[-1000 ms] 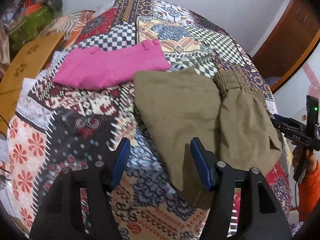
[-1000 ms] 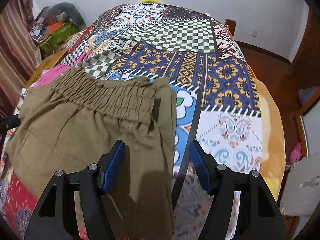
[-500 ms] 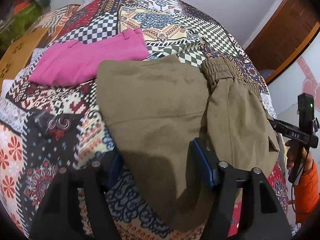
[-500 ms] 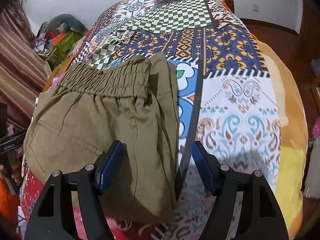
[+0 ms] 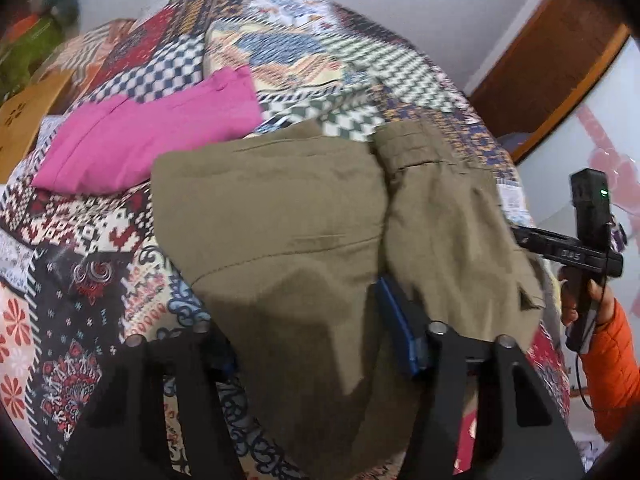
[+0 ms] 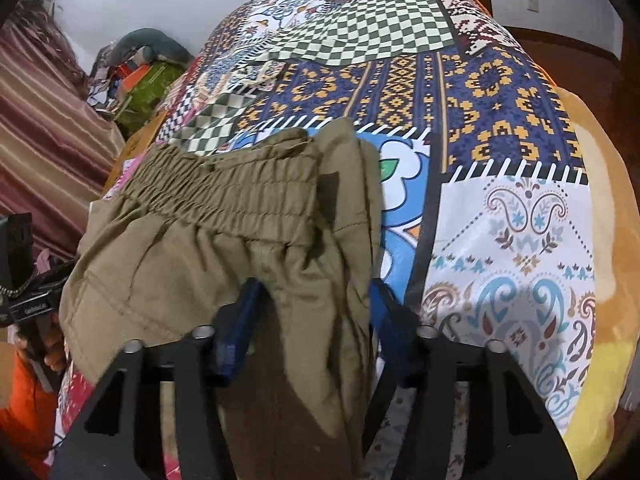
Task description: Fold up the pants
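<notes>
The left gripper (image 5: 308, 344) stood open with the pants (image 5: 288, 232) bunched between its jaws; the right gripper (image 6: 310, 320) stood open astride their other edge. The pants lay folded on the quilt (image 6: 500, 240), beside a pink garment (image 5: 144, 140)

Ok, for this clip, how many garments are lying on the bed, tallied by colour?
Olive-brown pants: 1
Pink garment: 1
Total: 2 garments on the patchwork bedspread.
</notes>
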{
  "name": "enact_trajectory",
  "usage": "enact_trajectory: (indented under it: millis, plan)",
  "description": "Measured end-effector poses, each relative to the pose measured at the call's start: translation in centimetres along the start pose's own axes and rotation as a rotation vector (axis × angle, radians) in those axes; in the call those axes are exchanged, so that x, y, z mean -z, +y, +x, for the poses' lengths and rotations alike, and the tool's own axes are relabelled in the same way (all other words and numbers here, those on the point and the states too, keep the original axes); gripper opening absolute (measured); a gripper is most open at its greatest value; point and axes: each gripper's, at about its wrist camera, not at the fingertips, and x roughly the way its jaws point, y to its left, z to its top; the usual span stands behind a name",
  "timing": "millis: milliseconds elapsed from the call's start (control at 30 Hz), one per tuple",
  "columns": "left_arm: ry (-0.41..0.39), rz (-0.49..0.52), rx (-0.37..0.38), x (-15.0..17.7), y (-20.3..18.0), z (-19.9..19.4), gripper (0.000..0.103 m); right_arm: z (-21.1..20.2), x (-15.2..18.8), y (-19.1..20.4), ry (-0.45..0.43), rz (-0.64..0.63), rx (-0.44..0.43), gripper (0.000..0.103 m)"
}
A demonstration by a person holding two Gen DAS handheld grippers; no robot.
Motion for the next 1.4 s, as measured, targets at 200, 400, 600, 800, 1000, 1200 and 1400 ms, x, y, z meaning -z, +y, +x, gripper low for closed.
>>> enact_trajectory:
  millis: [200, 400, 600, 800, 1000, 1200, 1400]
  plan:
    - [0.021, 0.036, -0.012, -0.4, -0.3, 0.9, 0.057, 0.2, -0.2, 0.2, 0.018, -0.021, 0.005, 0.048]
    - [0.027, 0.006, 0.003, -1.1, 0.0, 1.6, 0.057, 0.9, -0.6, -0.9, 0.004, 0.026, -0.037, 0.052]
    - [0.016, 0.001, -0.025, -1.4, -0.2, 1.2, 0.030, 0.5, -0.5, -0.1, -0.020, -0.001, -0.007, 0.041]
    - [0.014, 0.015, -0.028, -1.7, -1.1, 0.9, 0.012, -0.1, -0.5, 1.5, -0.062, -0.062, 0.053, 0.023]
    - [-0.024, 0.041, -0.046, -1.9, -2.1, -0.4, 0.008, -1.2, -1.0, 2.1, -0.116, -0.076, 0.067, 0.012]
    - [-0.068, 0.085, -0.050, -2.0, -3.8, -2.2, 0.007, -3.0, -1.0, 3.3, -0.158, -0.099, 0.073, 0.011]
    - [-0.122, 0.120, -0.045, -2.0, -5.3, -4.7, 0.005, -4.9, -1.1, 4.8, -0.203, -0.128, 0.073, 0.010]
